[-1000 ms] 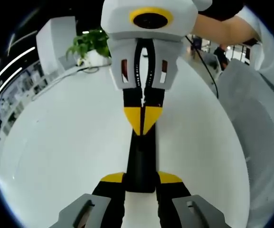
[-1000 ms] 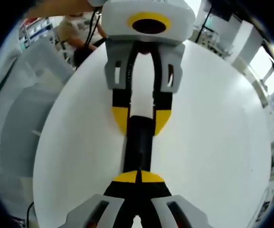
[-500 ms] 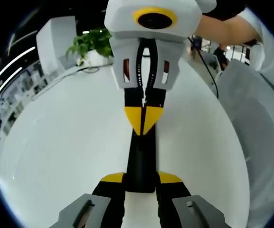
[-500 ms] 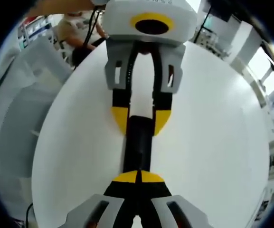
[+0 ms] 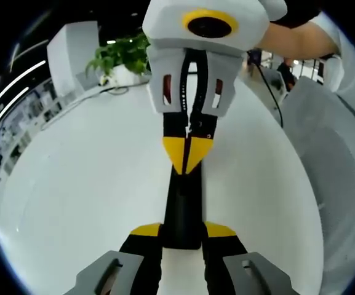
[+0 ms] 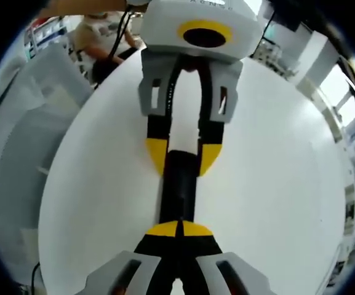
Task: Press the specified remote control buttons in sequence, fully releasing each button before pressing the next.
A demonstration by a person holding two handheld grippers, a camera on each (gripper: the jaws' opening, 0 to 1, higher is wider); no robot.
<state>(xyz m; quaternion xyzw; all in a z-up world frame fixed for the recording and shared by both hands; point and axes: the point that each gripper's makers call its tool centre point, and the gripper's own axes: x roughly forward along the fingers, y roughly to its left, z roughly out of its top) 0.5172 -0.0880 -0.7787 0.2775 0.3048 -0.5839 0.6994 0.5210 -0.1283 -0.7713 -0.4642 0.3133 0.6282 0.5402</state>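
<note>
A slim black remote lies lengthwise between the two grippers over a white table. In the left gripper view my left gripper is shut on the remote's near end, one yellow-tipped jaw on each side. My right gripper comes in from the top, shut, its joined yellow tips touching the remote's far part. In the right gripper view the right gripper has its tips together at the remote. The left gripper clamps the other end there. The buttons are too dark to make out.
A potted plant stands at the table's far edge. A grey mesh chair is beside the table, and a person's forearm reaches in behind the right gripper. A seated person and grey chair lie beyond the table.
The right gripper's body has drifted slightly up and to the right in the left gripper view; its shut tips stay on the remote. The left gripper keeps its hold.
</note>
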